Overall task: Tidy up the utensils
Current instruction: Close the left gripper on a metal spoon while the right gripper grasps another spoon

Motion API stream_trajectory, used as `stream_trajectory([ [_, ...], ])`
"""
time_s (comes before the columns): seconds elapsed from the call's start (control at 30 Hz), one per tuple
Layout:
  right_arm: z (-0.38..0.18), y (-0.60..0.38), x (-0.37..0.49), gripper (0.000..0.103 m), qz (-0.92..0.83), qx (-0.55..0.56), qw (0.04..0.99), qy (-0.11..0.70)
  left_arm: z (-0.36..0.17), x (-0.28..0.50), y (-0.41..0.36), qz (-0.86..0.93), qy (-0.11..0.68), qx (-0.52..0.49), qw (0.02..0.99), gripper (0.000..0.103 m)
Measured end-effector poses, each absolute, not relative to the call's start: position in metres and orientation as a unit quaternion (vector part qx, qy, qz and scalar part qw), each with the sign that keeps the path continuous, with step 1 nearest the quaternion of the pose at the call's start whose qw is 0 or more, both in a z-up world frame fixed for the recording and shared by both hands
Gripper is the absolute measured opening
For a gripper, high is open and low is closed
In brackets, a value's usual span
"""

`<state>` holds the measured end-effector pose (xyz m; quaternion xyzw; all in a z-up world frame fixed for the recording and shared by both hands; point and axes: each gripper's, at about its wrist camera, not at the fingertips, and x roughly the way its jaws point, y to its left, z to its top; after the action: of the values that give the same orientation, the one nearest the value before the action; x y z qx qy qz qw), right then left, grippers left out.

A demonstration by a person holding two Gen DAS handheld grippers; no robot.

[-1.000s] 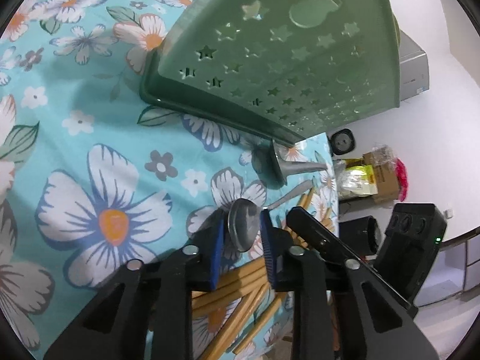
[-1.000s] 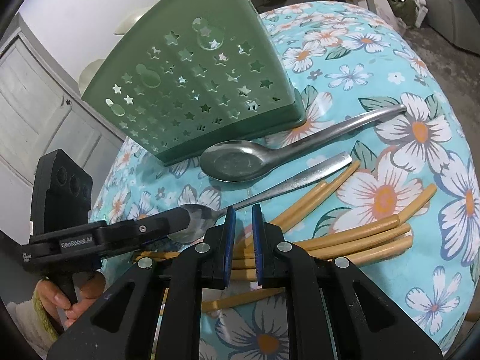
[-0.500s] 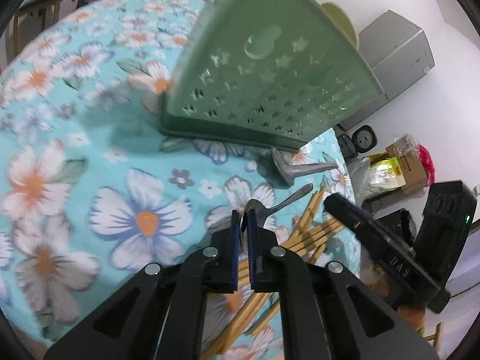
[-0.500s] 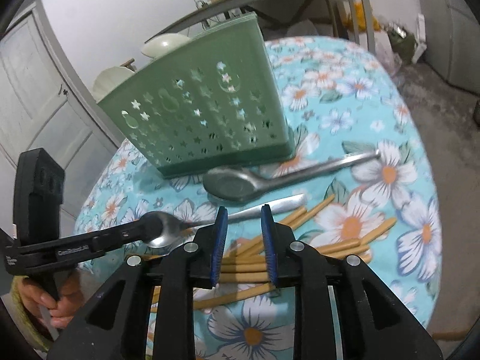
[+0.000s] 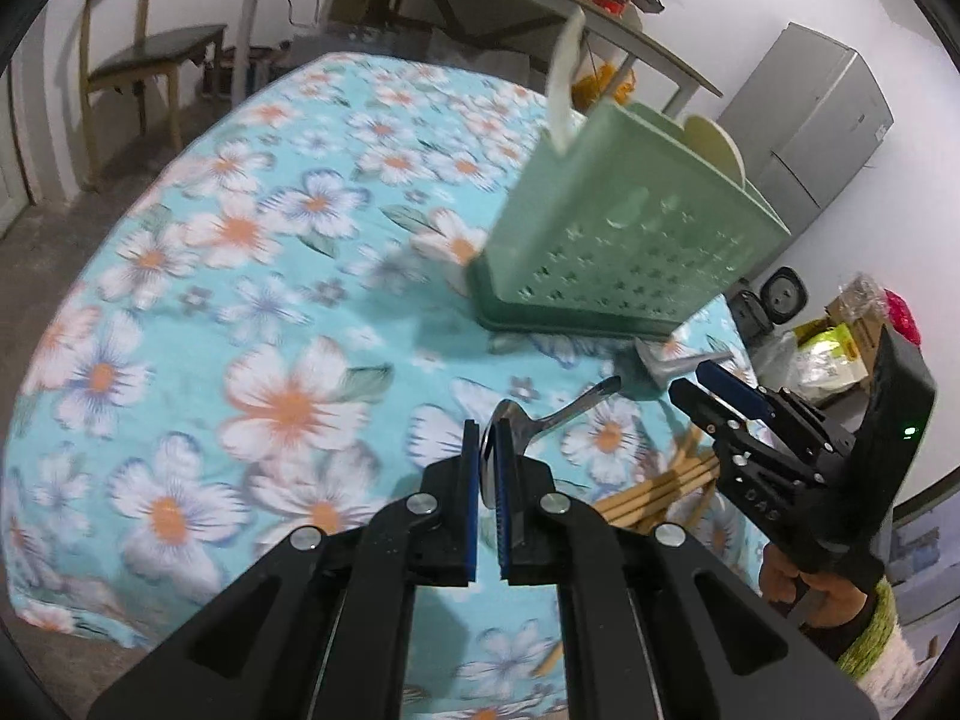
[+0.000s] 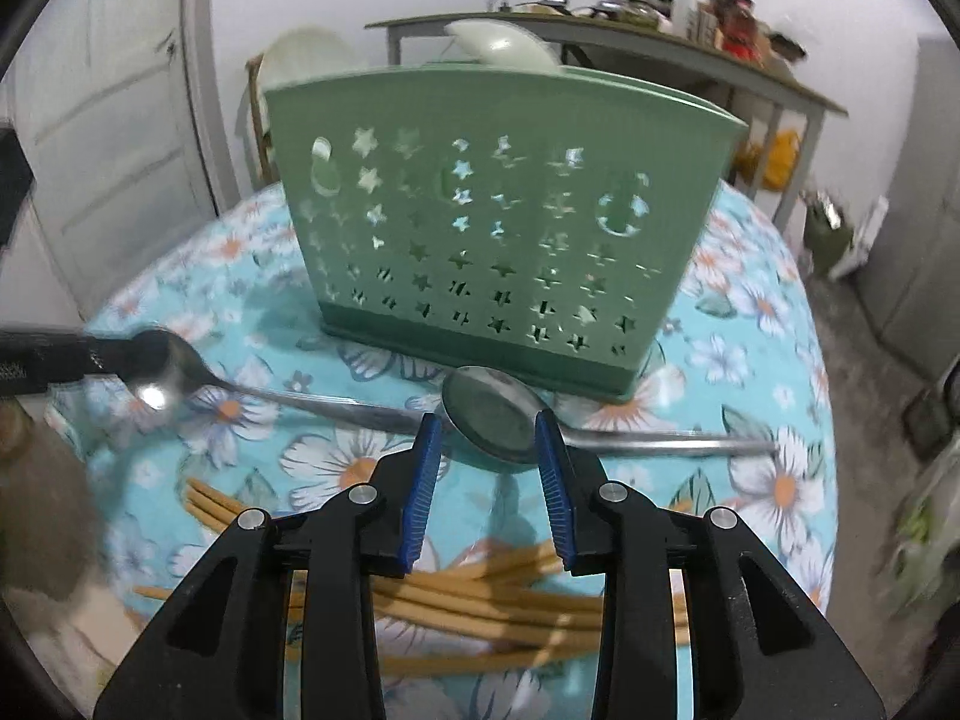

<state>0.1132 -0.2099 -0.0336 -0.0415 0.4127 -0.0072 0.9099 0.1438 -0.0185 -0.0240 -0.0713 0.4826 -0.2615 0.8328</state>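
The left claw [image 5: 489, 474] pinches a steel spoon [image 5: 528, 420] by its bowl, above the counter [image 5: 252, 324]. The right claw [image 6: 487, 468] (jaws opening, nothing between them) hovers near a larger spoon [image 6: 495, 411] by the green utensil caddy [image 6: 498, 222].

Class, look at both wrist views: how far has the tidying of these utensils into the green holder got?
Done: pale utensils already stand in the green holder. In hand: the left gripper is shut on a small spoon by its bowl; the right gripper is opening around a large spoon, not gripping it. Left: that large spoon and the chopsticks on the tablecloth.
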Motion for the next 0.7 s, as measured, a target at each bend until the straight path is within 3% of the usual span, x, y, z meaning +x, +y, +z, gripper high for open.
stream_trajectory([
  [0.2, -0.052, -0.190, 0.131, 0.030, -0.013, -0.125, 0.897, 0.424, -0.018, 0.140, -0.005, -0.249, 0.469, -0.062, 0.845, 0.003],
  [0.27, -0.057, -0.189, 0.135, 0.026, -0.021, -0.143, 0.892, 0.429, -0.015, 0.138, -0.001, -0.249, 0.463, -0.060, 0.848, 0.002],
  [0.33, -0.061, -0.185, 0.141, 0.012, -0.026, -0.151, 0.888, 0.434, -0.012, 0.136, 0.003, -0.249, 0.456, -0.055, 0.853, 0.002],
  [0.4, -0.063, -0.182, 0.142, 0.010, -0.035, -0.160, 0.887, 0.433, -0.007, 0.132, 0.006, -0.250, 0.443, -0.048, 0.859, 0.002],
  [0.7, -0.025, -0.197, 0.129, 0.006, -0.057, -0.082, 0.910, 0.403, 0.025, 0.116, 0.024, -0.267, 0.388, -0.014, 0.882, 0.002],
])
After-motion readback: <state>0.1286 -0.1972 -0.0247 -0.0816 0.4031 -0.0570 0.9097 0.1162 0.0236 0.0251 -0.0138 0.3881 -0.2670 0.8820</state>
